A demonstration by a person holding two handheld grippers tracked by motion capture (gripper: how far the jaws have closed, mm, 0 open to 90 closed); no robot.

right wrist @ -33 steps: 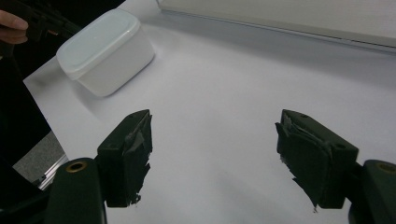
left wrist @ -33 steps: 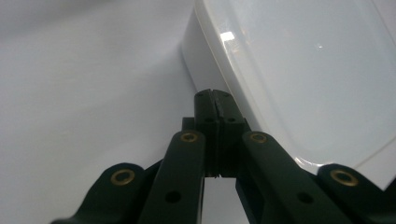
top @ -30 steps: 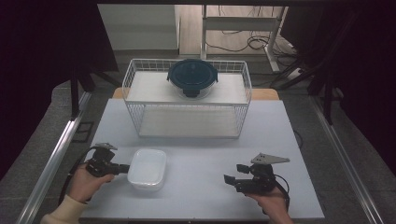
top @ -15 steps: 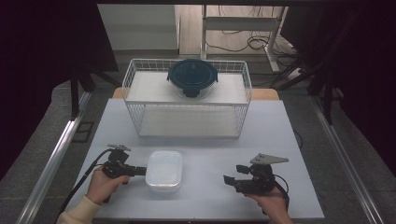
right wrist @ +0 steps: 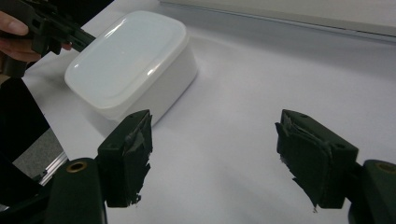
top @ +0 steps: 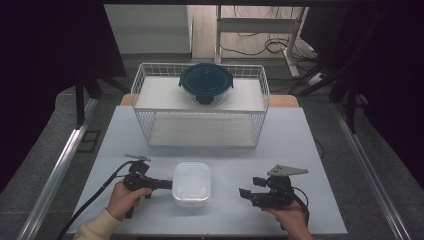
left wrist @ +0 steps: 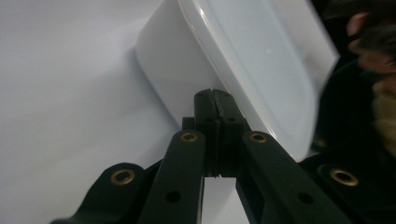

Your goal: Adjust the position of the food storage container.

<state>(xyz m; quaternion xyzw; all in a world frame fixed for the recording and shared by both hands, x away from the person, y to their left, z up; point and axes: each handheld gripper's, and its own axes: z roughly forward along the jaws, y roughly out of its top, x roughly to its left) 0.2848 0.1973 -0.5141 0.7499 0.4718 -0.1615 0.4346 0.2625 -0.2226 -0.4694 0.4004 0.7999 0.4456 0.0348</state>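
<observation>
White lidded container [top: 191, 183] sat on the pale table [top: 300, 145] near the front edge, roughly midway between the two hands, lid on and level. In the left gripper view the same container [left wrist: 243, 65] lay directly ahead of the jaws, its rim overhanging the side wall.

Left gripper [top: 165, 184] was found at the container's left side. Its jaws were pressed together with no gap visible between the pads, and their tips met the container at the lid's rim. Whether a lip of the lid was pinched between the pads or the closed tips merely butted against it could not be determined. The person's left hand [top: 125, 198] held the tool low over the table, cable trailing off toward the front left.

Right gripper [top: 245, 193] stood well apart from the container, to its right, held in the right hand [top: 287, 217]. In the right gripper view its jaws were spread wide, bare table between them, gripping nothing and touching nothing; the container [right wrist: 130, 65] lay beyond the nearer jaw.

Farther back, a white wire basket [top: 150, 85] stood on the table. A dark blue round lidded bowl [top: 206, 82] rested on its upper shelf.
</observation>
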